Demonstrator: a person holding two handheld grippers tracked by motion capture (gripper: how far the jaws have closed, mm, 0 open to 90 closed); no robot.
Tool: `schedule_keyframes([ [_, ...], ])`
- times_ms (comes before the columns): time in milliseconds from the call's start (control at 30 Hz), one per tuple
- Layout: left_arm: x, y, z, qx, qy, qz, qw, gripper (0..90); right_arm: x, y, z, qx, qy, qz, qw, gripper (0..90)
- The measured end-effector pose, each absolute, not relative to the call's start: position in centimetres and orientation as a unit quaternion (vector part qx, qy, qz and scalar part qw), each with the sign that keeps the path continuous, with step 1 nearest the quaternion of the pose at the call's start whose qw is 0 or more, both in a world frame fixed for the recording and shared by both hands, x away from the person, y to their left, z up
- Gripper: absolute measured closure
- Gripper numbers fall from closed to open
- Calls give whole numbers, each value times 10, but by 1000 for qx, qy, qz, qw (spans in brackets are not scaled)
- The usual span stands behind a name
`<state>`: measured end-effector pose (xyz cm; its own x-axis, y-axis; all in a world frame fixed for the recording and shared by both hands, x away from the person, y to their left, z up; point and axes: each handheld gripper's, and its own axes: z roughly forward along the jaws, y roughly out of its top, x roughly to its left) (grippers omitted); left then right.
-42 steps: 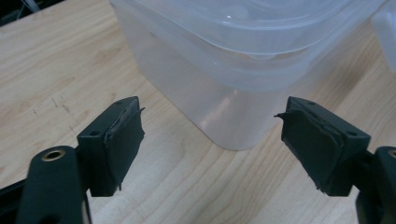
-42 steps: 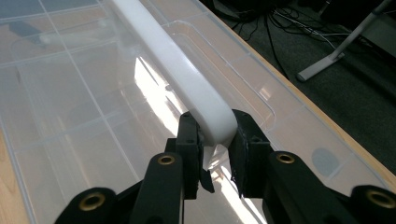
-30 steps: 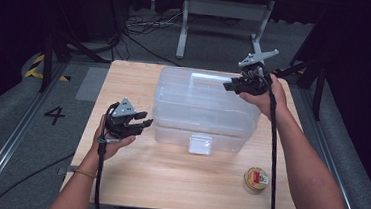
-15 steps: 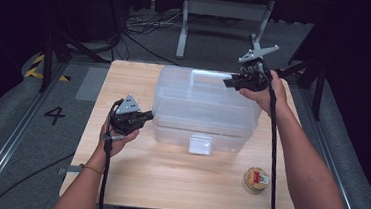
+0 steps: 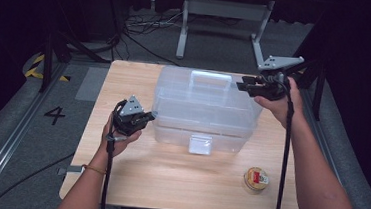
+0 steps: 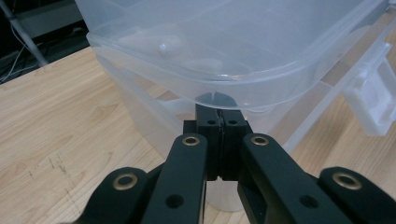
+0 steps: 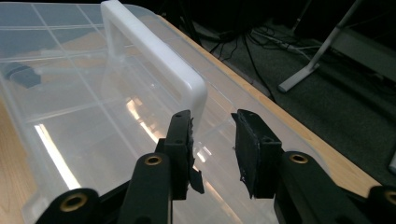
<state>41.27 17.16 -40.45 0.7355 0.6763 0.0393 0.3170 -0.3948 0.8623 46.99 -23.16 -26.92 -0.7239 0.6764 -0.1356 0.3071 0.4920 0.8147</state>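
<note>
A clear plastic storage box [image 5: 205,111] with a white handle [image 5: 210,77] and a front latch [image 5: 200,145] stands closed in the middle of the wooden table [image 5: 167,178]. My left gripper [image 5: 148,116] is shut and empty, its tips just under the rim [image 6: 219,88] of the box's left end. My right gripper [image 5: 241,86] hovers open over the lid's right end, its jaws either side of the near end of the handle [image 7: 159,60], not touching it.
A small round tin [image 5: 256,179] with a red and yellow label lies on the table at the front right. Behind the table are metal stand legs [image 5: 221,9] and cables on the grey floor. A floor marking "4" [image 5: 54,115] sits left.
My left gripper has closed and moved right, up to the box's left end. My right gripper has shifted slightly over the lid toward the handle.
</note>
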Motion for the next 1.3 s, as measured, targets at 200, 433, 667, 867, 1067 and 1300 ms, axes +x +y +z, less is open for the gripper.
schedule_keyframes([
  [200,413,172,-405,814,304,198,454,900,443,-262,-275,293,822,415,259,614],
  [433,413,172,-405,816,301,202,450,900,419,-293,-293,295,816,412,279,567],
  [667,413,171,-405,817,300,202,449,900,401,-312,-315,294,810,425,278,512],
  [867,413,171,-405,817,300,201,450,900,394,-315,-343,284,825,407,269,479],
  [1067,413,170,-405,817,299,201,449,900,394,-314,-362,284,831,399,263,463],
  [1300,413,170,-404,817,298,198,452,900,398,-311,-380,281,844,380,254,428],
])
